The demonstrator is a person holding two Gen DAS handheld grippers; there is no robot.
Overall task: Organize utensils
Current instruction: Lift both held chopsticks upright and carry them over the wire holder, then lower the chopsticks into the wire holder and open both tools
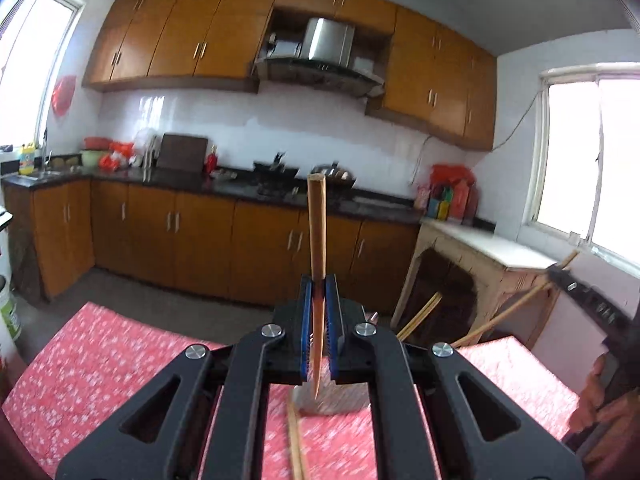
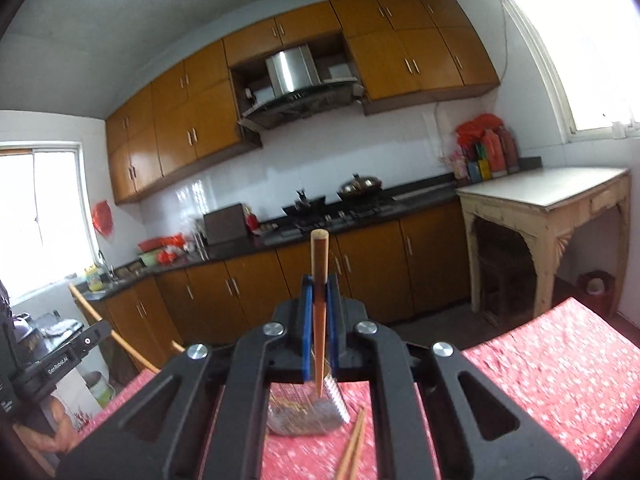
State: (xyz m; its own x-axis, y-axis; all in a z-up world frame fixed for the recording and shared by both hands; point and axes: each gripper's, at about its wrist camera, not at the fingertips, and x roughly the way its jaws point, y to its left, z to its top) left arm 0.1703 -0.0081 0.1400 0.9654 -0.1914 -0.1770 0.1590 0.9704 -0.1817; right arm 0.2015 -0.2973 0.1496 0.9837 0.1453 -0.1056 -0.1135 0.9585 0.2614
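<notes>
Currently a wooden chopstick [image 1: 317,240] is clamped between the blue pads of the left gripper [image 1: 319,284], its blunt end sticking up past the fingers and its pointed tip hanging below them. Directly under that tip a metal holder [image 1: 320,402] is seen on the red patterned desk [image 1: 100,360], with two loose chopsticks [image 1: 295,440] lying just beside it, nearer the camera. Off to the right of the fingers, more chopsticks [image 1: 420,314] are seen slanting upward.

Likewise, a second chopstick [image 2: 319,264] is gripped by the right gripper [image 2: 319,284], blunt end up, point down over the same metal holder [image 2: 308,412]. A pair of chopsticks [image 2: 352,448] is laid on the desk [image 2: 540,368] just right of the holder, below the fingers.
</notes>
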